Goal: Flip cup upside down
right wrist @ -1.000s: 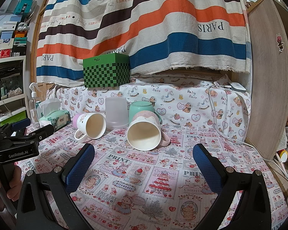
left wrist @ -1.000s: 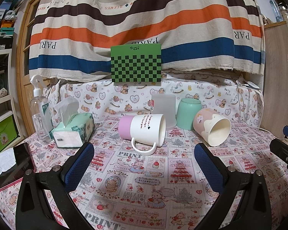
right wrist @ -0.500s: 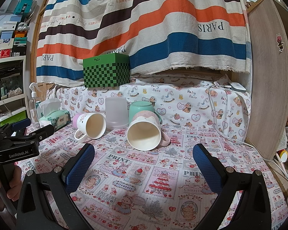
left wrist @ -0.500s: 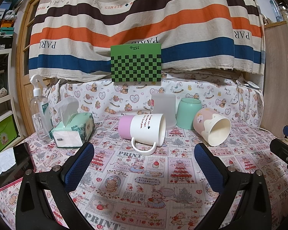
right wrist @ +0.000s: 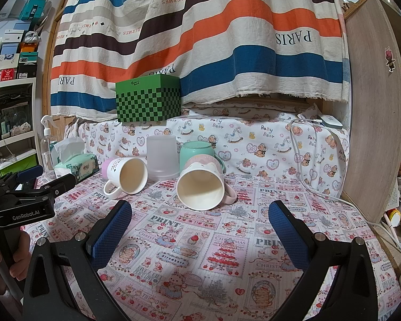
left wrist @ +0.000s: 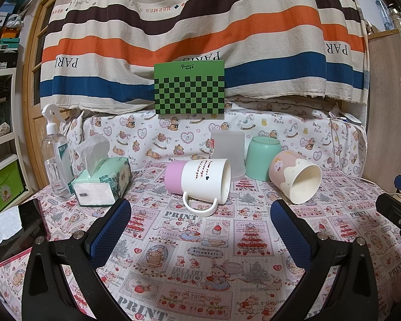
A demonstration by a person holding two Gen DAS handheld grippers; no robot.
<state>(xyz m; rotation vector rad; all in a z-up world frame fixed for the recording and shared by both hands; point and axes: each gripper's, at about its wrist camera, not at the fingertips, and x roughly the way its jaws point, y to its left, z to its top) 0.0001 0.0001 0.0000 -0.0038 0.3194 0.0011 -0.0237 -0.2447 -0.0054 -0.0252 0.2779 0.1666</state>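
Observation:
A white mug with a pink base (left wrist: 200, 180) lies on its side, handle toward me; it also shows in the right wrist view (right wrist: 125, 174). A pink and cream mug (left wrist: 296, 179) lies on its side, mouth toward me (right wrist: 201, 184). A frosted cup (left wrist: 228, 155) and a mint cup (left wrist: 263, 157) stand upside down behind them. My left gripper (left wrist: 200, 227) is open and empty, short of the white mug. My right gripper (right wrist: 200, 227) is open and empty, short of the pink and cream mug.
A tissue box (left wrist: 101, 184) and a spray bottle (left wrist: 53, 157) stand at the left. A green checkered box (left wrist: 189, 88) sits on the covered ledge behind. A wooden panel (right wrist: 374, 107) and a white cable (right wrist: 307, 176) are at the right.

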